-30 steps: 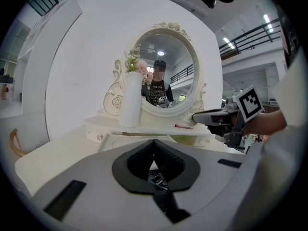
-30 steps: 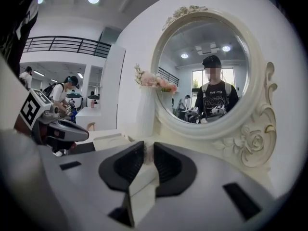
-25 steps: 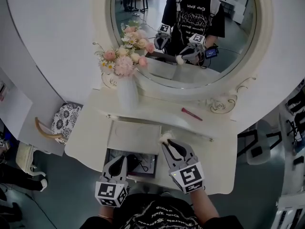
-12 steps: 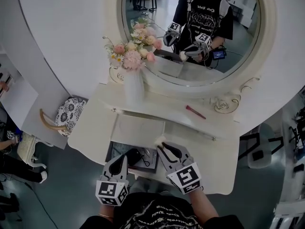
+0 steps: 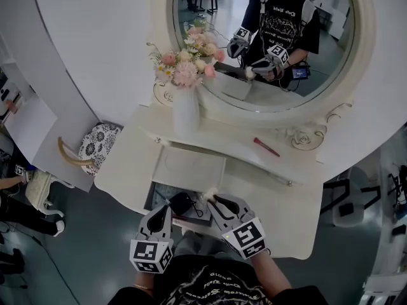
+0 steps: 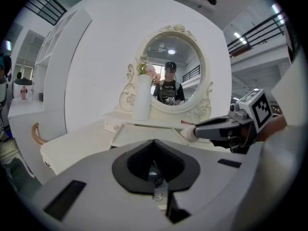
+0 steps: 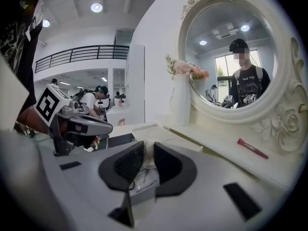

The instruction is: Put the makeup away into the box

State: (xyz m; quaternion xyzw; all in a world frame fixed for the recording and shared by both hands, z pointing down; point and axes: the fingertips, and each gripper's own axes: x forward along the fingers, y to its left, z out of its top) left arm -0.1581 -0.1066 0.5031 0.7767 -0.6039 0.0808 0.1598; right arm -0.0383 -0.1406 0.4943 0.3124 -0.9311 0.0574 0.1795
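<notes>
- Dressing table (image 5: 127, 170), white, mirror behind: no change.
- Box (image 5: 154, 199), lid raised, dark inside: we find it unmoved.
- Right gripper (image 5: 213, 199): clamped on a white puff (image 5: 209, 194). Over the last second it has come from beside the lid down to the box's open right edge. We judge release is near.
- Left gripper (image 5: 162, 211): jaws together, empty, low beside the box.
- Red makeup stick (image 5: 266, 147): on the shelf under the mirror, uncollected.
</notes>
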